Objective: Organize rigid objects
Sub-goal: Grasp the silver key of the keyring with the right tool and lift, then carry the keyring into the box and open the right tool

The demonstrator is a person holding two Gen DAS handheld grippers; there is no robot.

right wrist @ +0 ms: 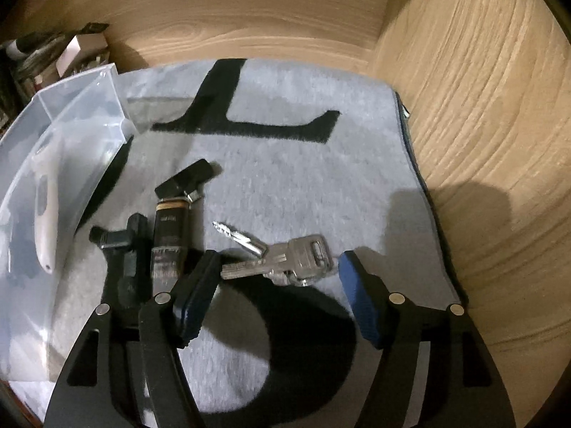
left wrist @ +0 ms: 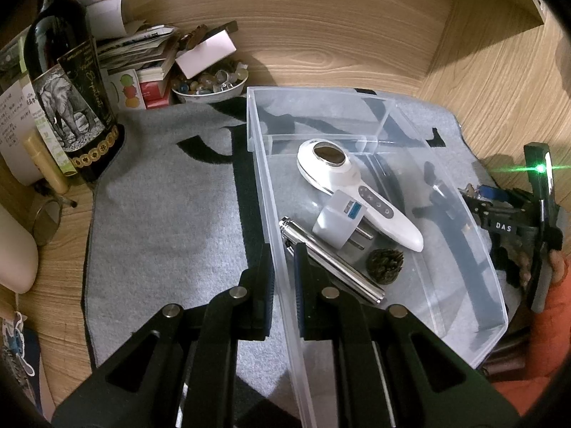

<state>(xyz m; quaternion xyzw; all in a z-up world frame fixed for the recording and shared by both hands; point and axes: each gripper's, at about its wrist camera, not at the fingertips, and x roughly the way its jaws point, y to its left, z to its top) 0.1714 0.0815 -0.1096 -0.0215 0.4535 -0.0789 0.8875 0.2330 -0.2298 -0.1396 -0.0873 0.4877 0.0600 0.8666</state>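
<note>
The left gripper (left wrist: pixel 283 249) clamps the near wall of the clear plastic bin (left wrist: pixel 498 285), steadying it. The right gripper (right wrist: pixel 278 267) hangs with jaws half-spread and empty over the bunch of keys (right wrist: pixel 285 258) on the grey mat (right wrist: pixel 285 164). Best practice: centre both pads around the key heads (the thickest part) before closing. The dark items (right wrist: pixel 169 235) beside the keys are blurred and unidentifiable.

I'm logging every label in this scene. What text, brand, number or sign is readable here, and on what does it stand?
"DAS": white letters on the right gripper.
Wine bottle: elephant picture; its gold script is too blurred to read.
White handheld device: button symbols only, too small to read.
White plug adapter: blue sticker, unreadable.
Papers and boxes: print too small.
Keys: stamping blurred.
</note>
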